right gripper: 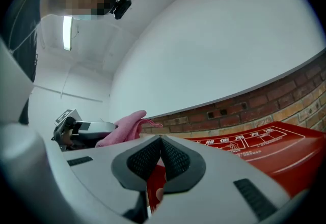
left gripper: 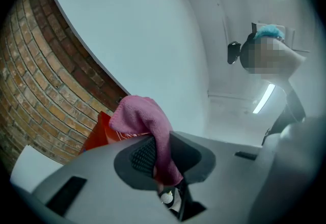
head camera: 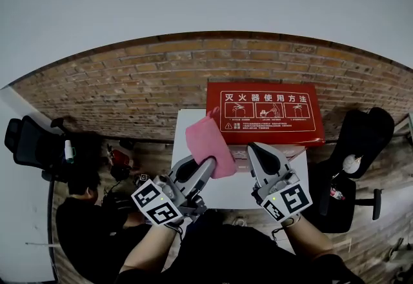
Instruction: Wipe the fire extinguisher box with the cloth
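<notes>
The red fire extinguisher box [head camera: 264, 115] with white print lies against the brick wall. A pink cloth [head camera: 208, 141] stands up from my left gripper [head camera: 208, 161], which is shut on its lower end, just left of the box's near corner. In the left gripper view the cloth [left gripper: 145, 118] hangs down between the jaws of that gripper [left gripper: 162, 154], with the box [left gripper: 97, 135] behind it. My right gripper [head camera: 255, 148] is shut with nothing in it, near the box's front edge. Its own view shows the closed gripper [right gripper: 161, 140], the box [right gripper: 270, 149] and the cloth [right gripper: 125, 129].
A white surface [head camera: 187, 122] lies under the box's left part. A brick wall [head camera: 129, 92] runs behind it. Black office chairs stand at the left [head camera: 26, 144] and right [head camera: 358, 141]. A person in black [head camera: 84, 224] sits low at the left.
</notes>
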Motion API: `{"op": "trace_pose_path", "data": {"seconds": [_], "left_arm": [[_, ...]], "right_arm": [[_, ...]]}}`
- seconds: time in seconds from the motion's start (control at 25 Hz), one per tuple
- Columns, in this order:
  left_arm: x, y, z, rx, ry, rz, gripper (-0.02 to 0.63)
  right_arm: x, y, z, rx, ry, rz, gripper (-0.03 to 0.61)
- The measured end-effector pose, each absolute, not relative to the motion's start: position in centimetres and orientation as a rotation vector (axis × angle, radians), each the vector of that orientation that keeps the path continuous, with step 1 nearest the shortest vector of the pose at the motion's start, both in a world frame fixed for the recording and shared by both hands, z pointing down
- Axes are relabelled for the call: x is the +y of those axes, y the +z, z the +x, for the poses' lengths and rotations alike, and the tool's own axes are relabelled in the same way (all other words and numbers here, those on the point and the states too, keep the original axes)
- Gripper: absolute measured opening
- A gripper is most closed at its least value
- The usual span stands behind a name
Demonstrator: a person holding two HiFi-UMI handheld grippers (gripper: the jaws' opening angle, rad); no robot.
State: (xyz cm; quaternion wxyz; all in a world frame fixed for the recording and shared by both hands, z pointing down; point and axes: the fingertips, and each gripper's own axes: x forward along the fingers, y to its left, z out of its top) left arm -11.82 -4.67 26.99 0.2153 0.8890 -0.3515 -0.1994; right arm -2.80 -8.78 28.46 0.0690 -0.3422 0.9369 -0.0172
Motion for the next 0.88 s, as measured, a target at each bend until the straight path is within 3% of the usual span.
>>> {"op": "trace_pose_path", "data": {"seconds": [0.88], "left_arm": [[-12.5, 27.6, -21.6, -0.705, -0.587, 2.367, 0.092]], "right_arm": [[-15.7, 20.5, -6.7, 2.815, 0.175, -1.318, 0.02]]}}
